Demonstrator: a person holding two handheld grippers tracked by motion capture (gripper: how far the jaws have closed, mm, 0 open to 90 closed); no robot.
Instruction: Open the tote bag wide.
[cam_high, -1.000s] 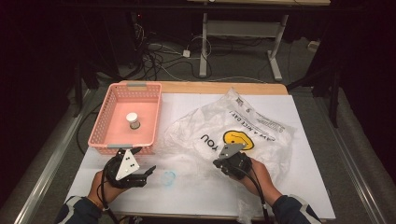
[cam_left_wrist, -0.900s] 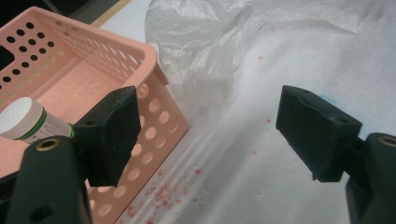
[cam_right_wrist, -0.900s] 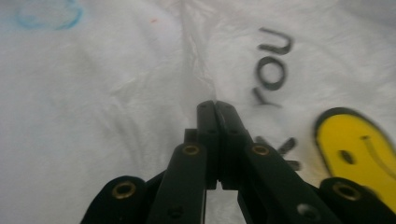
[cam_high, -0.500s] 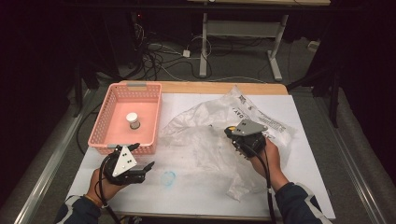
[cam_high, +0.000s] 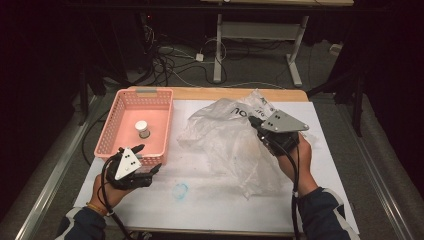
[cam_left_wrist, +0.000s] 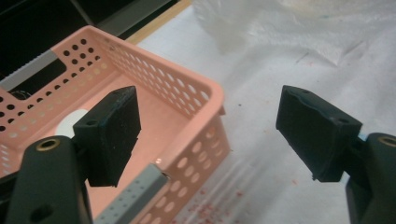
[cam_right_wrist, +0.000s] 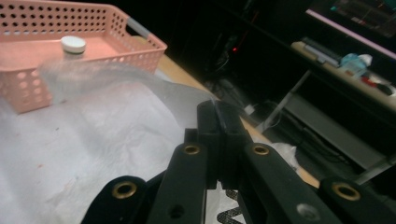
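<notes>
Two hand-held grippers: the right hand-held gripper (cam_high: 256, 125) pinches the plastic bag (cam_high: 225, 135); the left hand-held gripper (cam_left_wrist: 205, 126) gapes empty.

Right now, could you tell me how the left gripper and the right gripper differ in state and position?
The left gripper has its jaws wide apart with nothing between them, while the right gripper is shut on the plastic bag. The left gripper sits low by the near corner of the pink basket; the right gripper is raised, lifting the bag off the table. Both carry grey three-cornered plates.
</notes>
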